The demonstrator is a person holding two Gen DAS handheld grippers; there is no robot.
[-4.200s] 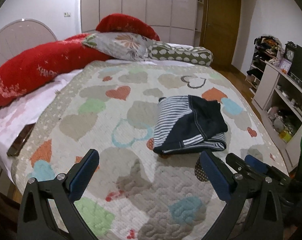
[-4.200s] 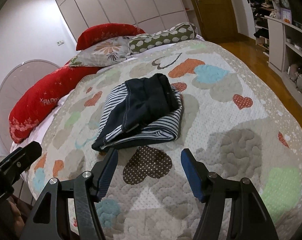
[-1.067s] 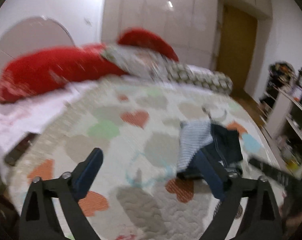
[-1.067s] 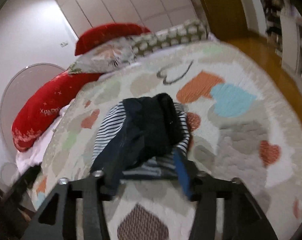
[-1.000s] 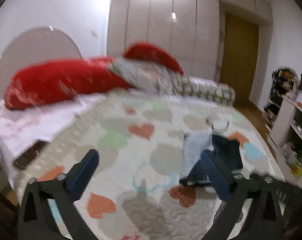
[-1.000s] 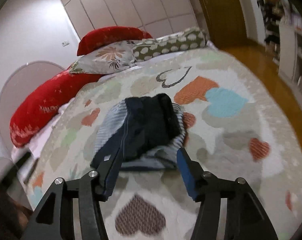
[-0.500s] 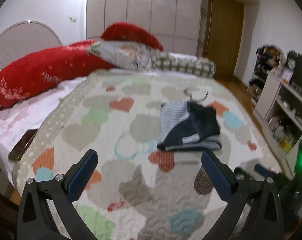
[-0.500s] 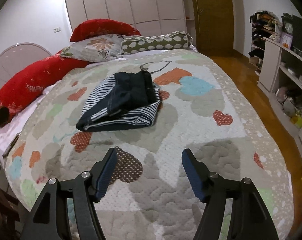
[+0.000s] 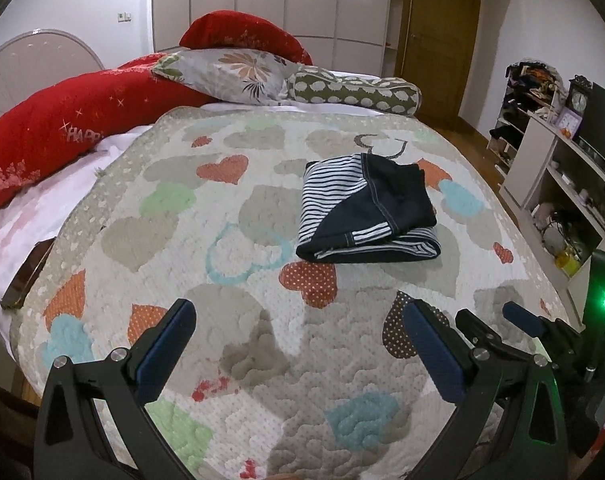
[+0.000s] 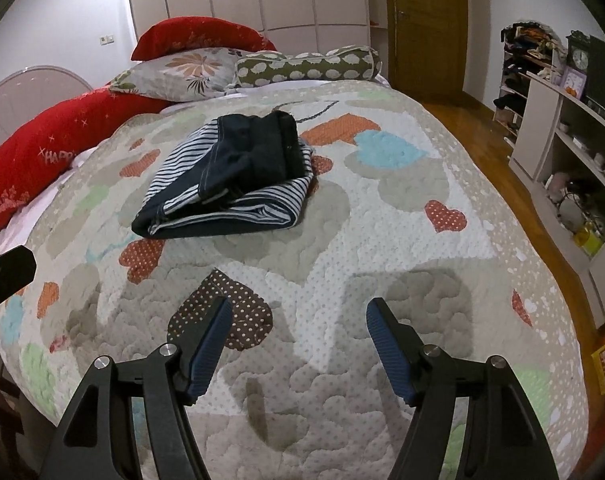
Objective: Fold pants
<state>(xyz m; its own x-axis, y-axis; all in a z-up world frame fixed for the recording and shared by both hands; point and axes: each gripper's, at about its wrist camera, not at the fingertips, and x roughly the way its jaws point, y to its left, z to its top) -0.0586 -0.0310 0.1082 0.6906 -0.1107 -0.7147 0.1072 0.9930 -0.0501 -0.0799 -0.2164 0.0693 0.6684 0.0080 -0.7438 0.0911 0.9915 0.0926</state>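
The pants (image 9: 366, 208) lie folded in a compact dark navy and white-striped bundle on the heart-patterned quilt (image 9: 238, 240), right of the bed's middle. They also show in the right wrist view (image 10: 230, 180). My left gripper (image 9: 298, 320) is open and empty, hovering over the near part of the quilt, well short of the pants. My right gripper (image 10: 298, 316) is open and empty, also over the near quilt, apart from the pants. The right gripper shows at the lower right of the left wrist view (image 9: 498, 320).
Red pillows (image 9: 74, 128), a floral pillow (image 9: 230, 72) and a dotted bolster (image 9: 354, 92) lie at the head of the bed. A dark flat object (image 9: 26, 272) lies at the left bed edge. Shelving (image 9: 562, 184) stands to the right, across a wooden floor (image 10: 490, 152).
Both grippers swung around and have drawn back toward the foot of the bed. The folded pants have stayed in place and both grippers remain open.
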